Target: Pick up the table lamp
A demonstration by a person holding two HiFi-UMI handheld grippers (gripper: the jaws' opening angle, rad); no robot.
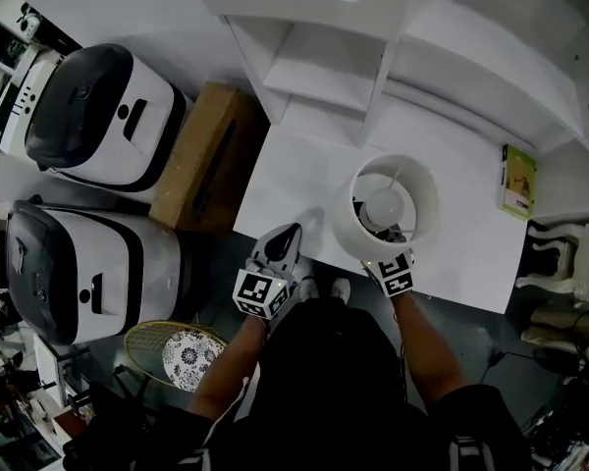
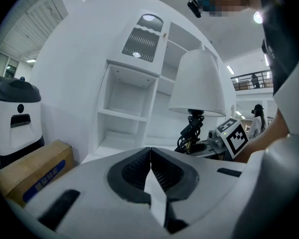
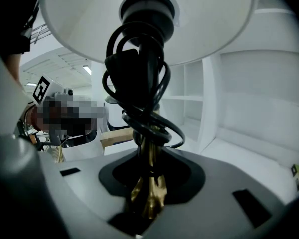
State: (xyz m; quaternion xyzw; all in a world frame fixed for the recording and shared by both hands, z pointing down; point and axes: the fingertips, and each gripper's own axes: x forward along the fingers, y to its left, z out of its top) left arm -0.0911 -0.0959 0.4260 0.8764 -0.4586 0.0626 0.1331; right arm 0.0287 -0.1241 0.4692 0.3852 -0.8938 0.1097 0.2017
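The table lamp [image 1: 393, 204] has a wide white shade, a brass stem [image 3: 148, 183] and a black cord [image 3: 139, 83] coiled round the stem. It is over the near edge of the white desk [image 1: 304, 184]. My right gripper [image 3: 149, 180] is shut on the brass stem just under the coil; from above, the shade hides its jaws and only its marker cube [image 1: 395, 275] shows. My left gripper [image 1: 287, 235] is a little to the lamp's left at the desk edge, shut with nothing between its pads [image 2: 150, 156]. From there the lamp shade [image 2: 198, 83] stands ahead to the right.
White shelving [image 1: 324, 67] rises behind the desk. A green book [image 1: 517, 182] lies at the desk's right end. A cardboard box [image 1: 211, 155] and two white-and-black machines [image 1: 98, 116] [image 1: 79, 263] stand to the left. A racket [image 1: 167, 346] lies on the floor.
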